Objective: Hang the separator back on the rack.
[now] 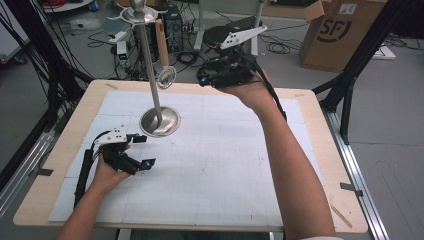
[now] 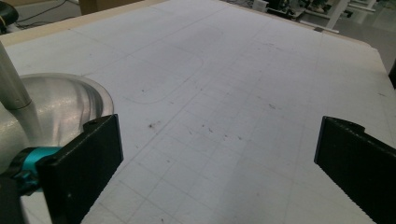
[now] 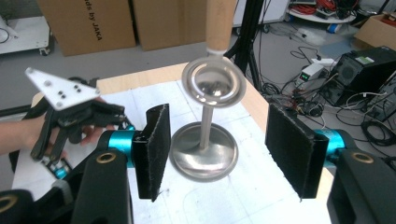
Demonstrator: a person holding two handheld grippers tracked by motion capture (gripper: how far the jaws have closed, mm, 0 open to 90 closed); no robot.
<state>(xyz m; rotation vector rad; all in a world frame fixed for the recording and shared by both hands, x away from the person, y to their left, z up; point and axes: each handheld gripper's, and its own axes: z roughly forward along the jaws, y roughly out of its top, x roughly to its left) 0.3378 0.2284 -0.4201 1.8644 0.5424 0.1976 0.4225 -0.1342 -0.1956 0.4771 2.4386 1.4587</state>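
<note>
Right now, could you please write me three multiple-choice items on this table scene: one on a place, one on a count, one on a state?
1. Where does the metal stand rest?
A. on the floor
B. on the white mat
C. on a cardboard box

2. How many grippers are in the high view?
A. one
B. two
C. three

3. How are the right gripper's jaws?
A. apart, holding nothing
B. clamped on the stand's pole
C. shut on a cable

Answers: 1 B, its round base sits on the mat. 2 B, the left gripper and the right one. 3 A, the stand lies beyond their gap.
</note>
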